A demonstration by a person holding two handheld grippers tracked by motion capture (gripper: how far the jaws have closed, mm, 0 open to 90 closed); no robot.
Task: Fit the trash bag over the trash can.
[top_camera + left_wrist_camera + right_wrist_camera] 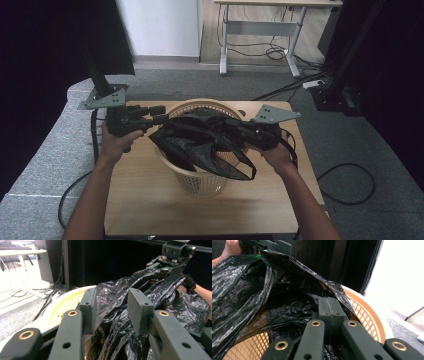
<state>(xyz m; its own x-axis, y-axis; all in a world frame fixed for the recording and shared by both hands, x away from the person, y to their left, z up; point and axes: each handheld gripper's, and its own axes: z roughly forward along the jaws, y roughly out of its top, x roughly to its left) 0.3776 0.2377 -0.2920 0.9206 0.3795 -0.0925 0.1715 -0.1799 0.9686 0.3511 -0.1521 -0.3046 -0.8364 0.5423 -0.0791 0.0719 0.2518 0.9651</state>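
Bin-liner work over the basket: a black plastic bag (202,142) hangs crumpled across the mouth of a cream mesh wastebasket (200,182), which stands in the middle of the wooden table (145,205). The bag lies between the two tools, its long axis running left to right across the basket rim, so the coming move, as I judge it, turns on drawing the film apart along that line and down over the rim.

In the high view the left gripper (159,119) sits at the basket's left rim, held level and pointing inward toward the bag. Its jaws stand partly spread (in the left gripper view (116,306) a fold of film runs up between the two pads, but the pads do not press it). The right gripper (239,129) comes in from the opposite rim, also roughly level; in the right gripper view (329,312) its pads are pressed flat together, pinching the bag's edge, with film draped over and behind them.

Both hands are equally near the bag. The left hand (120,142) grasps its tool from below, wrist straight; the right hand (277,152) does likewise, forearm angled inward from the table's near edge.
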